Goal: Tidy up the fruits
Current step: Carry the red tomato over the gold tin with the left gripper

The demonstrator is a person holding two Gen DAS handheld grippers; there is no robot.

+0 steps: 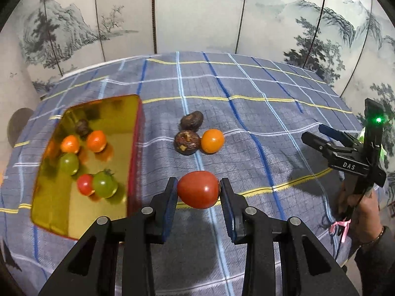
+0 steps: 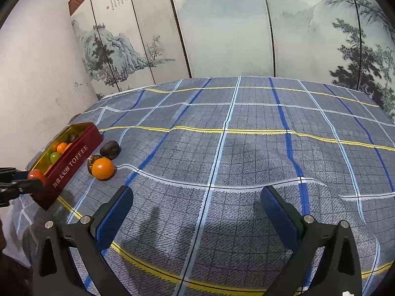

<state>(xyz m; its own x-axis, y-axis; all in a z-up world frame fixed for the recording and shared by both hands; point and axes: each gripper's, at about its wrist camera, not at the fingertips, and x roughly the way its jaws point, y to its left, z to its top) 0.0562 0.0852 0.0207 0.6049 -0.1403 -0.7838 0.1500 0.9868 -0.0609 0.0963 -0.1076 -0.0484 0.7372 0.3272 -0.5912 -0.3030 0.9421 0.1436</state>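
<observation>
My left gripper (image 1: 198, 188) is shut on a red tomato (image 1: 197, 189), held above the checked cloth just right of the red tin. The red toffee tin (image 1: 134, 153) has a gold inside and holds several small fruits: orange, green, red and one dark. On the cloth beyond lie two dark brown fruits (image 1: 187, 142) (image 1: 191, 120) and an orange fruit (image 1: 212, 141). In the right wrist view my right gripper (image 2: 196, 201) stands open over bare cloth, with the tin (image 2: 71, 165), the orange fruit (image 2: 103, 168) and the held tomato (image 2: 36, 174) at the far left.
A blue checked cloth (image 1: 259, 128) covers the table, rumpled into ridges. A painted folding screen (image 1: 197, 12) stands behind the table. A person's hand (image 1: 365, 207) holds the right gripper at the right edge of the left wrist view.
</observation>
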